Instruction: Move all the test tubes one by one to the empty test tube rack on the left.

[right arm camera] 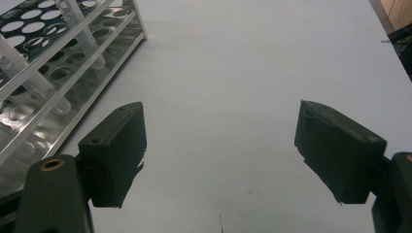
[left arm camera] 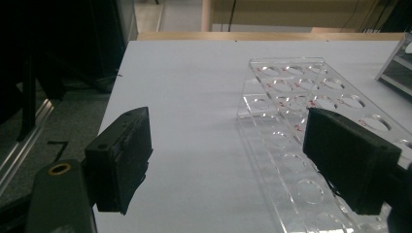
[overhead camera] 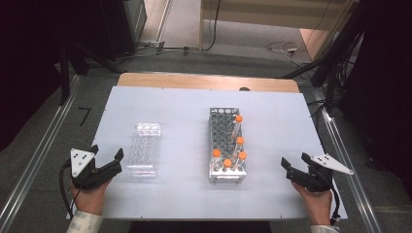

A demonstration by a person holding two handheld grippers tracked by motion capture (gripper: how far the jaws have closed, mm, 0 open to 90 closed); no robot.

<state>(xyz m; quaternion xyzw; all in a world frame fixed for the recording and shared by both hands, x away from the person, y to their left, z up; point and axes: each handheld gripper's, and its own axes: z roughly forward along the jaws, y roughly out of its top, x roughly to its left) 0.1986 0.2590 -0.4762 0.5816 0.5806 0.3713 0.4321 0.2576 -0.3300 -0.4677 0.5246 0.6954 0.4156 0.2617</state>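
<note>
On the left of the white tabletop (overhead camera: pixel 184 194), the left gripper (overhead camera: pixel 107 156) rests near the front edge with its fingers (left arm camera: pixel 121 160) apart and nothing between them. The clear plastic rack (overhead camera: pixel 145 149) lies flat just beside it, to its right; in the left gripper view the rack runs under and past the right-hand finger, not between the two. Small red marks sit beside some of its holes, too small to read. Further right stands the metal rack (overhead camera: pixel 219 127), holding orange-capped tubes (overhead camera: pixel 227 165) along its near and right side. The right gripper (overhead camera: pixel 295 162) sits well apart from that rack, fingers (right arm camera: pixel 114 150) wide apart over bare tabletop, clamped on nothing.
</note>
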